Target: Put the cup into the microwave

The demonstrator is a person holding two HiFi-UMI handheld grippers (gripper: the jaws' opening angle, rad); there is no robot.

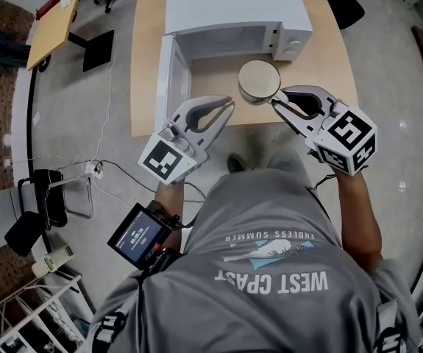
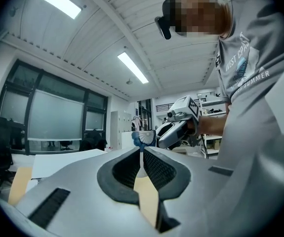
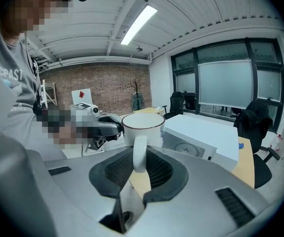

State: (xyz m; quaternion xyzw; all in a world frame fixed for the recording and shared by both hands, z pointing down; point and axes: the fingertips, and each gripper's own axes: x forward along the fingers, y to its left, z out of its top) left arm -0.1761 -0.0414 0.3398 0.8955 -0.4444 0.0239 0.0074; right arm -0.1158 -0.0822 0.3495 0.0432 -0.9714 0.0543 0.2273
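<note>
Cup point(image 1: 259, 81) sits just in front of the microwave point(image 1: 233, 9), level with the open cavity and not yet inside. It's a white cup with a dark rim, and the right gripper point(image 1: 276, 98) has it by the handle. The right gripper view shows it clearly: the handle stands upright between the two ribbed pads, which are clamped on it from both sides, bowl point(image 3: 142, 125) facing away toward the microwave point(image 3: 201, 132).

Over on the microwave's door side, the door point(image 1: 165, 79) is swung wide open to the left. The left gripper point(image 1: 229, 105) hangs just beside the door's lower end, close to the cup but apart from it. Its own view shows the left gripper point(image 2: 142, 154) with tips drawn together and nothing between them. A small blue-and-white shape beyond those tips may be the cup's side; it's too small to be sure.

Microwave and cup are both over the wooden table point(image 1: 329, 57), the cup near the table's front edge.
</note>
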